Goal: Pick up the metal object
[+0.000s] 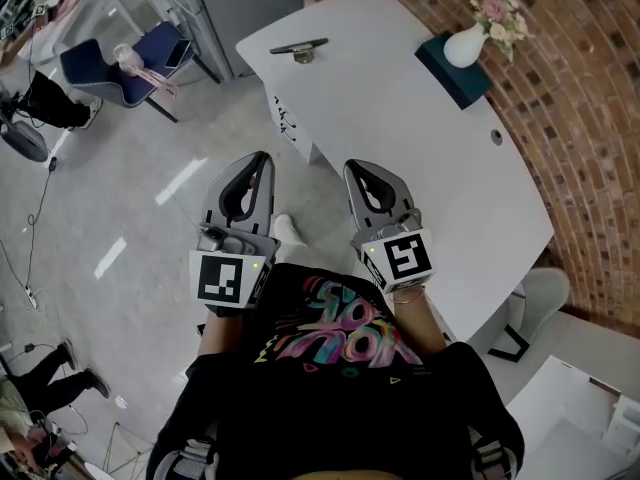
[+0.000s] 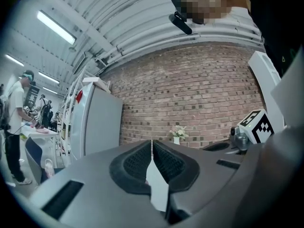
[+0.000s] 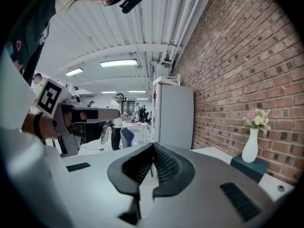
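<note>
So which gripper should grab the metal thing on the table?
Probably left, only just. The metal object lies at the table's far corner, slightly nearer the left gripper than the right gripper. Both are shut and empty.

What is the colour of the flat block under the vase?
Dark teal; the block shows best in the head view.

The metal object (image 1: 298, 48) on the table's (image 1: 400, 138) far end is too small to identify.
</note>
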Available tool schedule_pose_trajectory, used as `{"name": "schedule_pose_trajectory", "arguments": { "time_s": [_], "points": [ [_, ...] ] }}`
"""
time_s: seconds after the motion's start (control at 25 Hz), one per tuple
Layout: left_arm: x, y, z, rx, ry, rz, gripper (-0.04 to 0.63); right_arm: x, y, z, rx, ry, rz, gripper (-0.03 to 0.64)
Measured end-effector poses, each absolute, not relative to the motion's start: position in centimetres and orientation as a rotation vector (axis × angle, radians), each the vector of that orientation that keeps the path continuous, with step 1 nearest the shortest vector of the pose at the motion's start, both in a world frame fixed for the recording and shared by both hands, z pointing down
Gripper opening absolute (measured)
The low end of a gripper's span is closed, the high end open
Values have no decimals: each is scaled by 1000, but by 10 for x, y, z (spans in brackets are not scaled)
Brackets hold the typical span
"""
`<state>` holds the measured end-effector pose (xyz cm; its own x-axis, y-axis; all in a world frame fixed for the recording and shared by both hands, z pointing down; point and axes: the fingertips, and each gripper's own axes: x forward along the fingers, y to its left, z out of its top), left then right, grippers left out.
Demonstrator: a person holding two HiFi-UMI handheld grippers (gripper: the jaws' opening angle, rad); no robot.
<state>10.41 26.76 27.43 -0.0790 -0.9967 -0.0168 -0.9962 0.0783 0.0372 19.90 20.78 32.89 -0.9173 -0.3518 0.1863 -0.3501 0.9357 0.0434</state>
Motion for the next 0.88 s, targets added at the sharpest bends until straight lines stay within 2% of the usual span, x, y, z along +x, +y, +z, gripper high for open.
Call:
{"name": "schedule_pose_trajectory", "arguments": {
  "time_s": [0.32, 0.88],
  "points": [
    [19, 217, 282, 2178, -2205, -99, 32, 125, 158, 338, 677, -2853, -5, 18],
    [-51, 169, 308, 2169, -2139, -84, 32, 62, 110, 369, 727, -2782, 50, 18]
  ]
}}
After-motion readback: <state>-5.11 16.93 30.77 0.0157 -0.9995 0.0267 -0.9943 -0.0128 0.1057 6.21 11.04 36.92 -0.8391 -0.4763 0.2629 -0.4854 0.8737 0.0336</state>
